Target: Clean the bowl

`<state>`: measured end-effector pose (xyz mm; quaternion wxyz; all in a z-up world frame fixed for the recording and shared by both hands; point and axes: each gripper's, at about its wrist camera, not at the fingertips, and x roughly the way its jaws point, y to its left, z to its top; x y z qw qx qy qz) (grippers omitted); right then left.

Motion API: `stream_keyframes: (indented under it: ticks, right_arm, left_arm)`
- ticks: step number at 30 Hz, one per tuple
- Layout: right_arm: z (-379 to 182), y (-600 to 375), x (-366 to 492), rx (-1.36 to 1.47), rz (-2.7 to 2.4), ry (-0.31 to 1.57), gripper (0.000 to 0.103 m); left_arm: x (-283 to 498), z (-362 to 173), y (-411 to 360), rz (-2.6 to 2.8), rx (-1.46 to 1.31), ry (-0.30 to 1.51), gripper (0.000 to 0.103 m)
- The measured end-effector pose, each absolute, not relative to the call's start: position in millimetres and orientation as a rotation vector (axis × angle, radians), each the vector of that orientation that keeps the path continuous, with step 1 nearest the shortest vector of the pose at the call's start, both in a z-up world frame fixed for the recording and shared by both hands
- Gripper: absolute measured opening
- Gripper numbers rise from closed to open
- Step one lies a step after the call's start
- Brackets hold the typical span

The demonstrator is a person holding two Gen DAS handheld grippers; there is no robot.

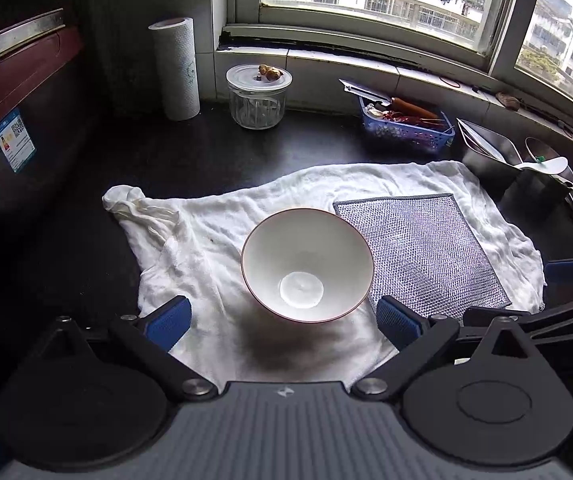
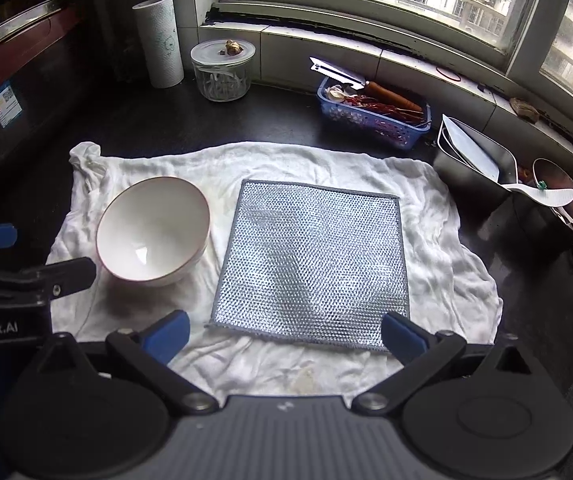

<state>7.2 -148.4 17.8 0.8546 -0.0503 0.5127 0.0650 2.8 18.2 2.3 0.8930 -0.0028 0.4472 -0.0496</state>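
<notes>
A white bowl (image 1: 307, 265) (image 2: 152, 230) with a thin red rim stands upright on a white towel (image 1: 214, 248) (image 2: 326, 160), empty inside. To its right a silver mesh scouring cloth (image 1: 418, 250) (image 2: 312, 264) lies flat on the towel. My left gripper (image 1: 284, 322) is open, its blue pads either side of the bowl's near edge, just short of it. Over the near edge of the scouring cloth my right gripper (image 2: 286, 334) is open with nothing between its fingers. Part of the left gripper shows at the left edge of the right wrist view.
On the dark counter at the back stand a paper towel roll (image 1: 175, 68), a lidded glass jar (image 1: 257, 96) and a blue basket (image 1: 406, 126) holding a knife. Metal containers with a white spoon (image 1: 542, 166) sit at right. A dark red appliance (image 1: 14, 120) fills the left.
</notes>
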Motion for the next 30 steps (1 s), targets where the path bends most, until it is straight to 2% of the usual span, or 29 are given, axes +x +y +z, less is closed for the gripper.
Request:
stream_keyframes:
  ticks: [20, 25, 30]
  right_arm:
    - [-7, -191, 48, -0.078, 0.254, 1.026, 0.102]
    - [-21, -192, 50, -0.22, 0.367, 0.914, 0.102]
    - [-41, -188, 58, -0.264, 0.436, 0.927, 0.102]
  left_arm:
    - [39, -24, 5, -0.042, -0.049, 1.013, 0.1]
    - [50, -34, 9, 0.006, -0.076, 1.037, 0.1]
    - [54, -41, 5, 0.037, -0.07, 1.038, 0.1]
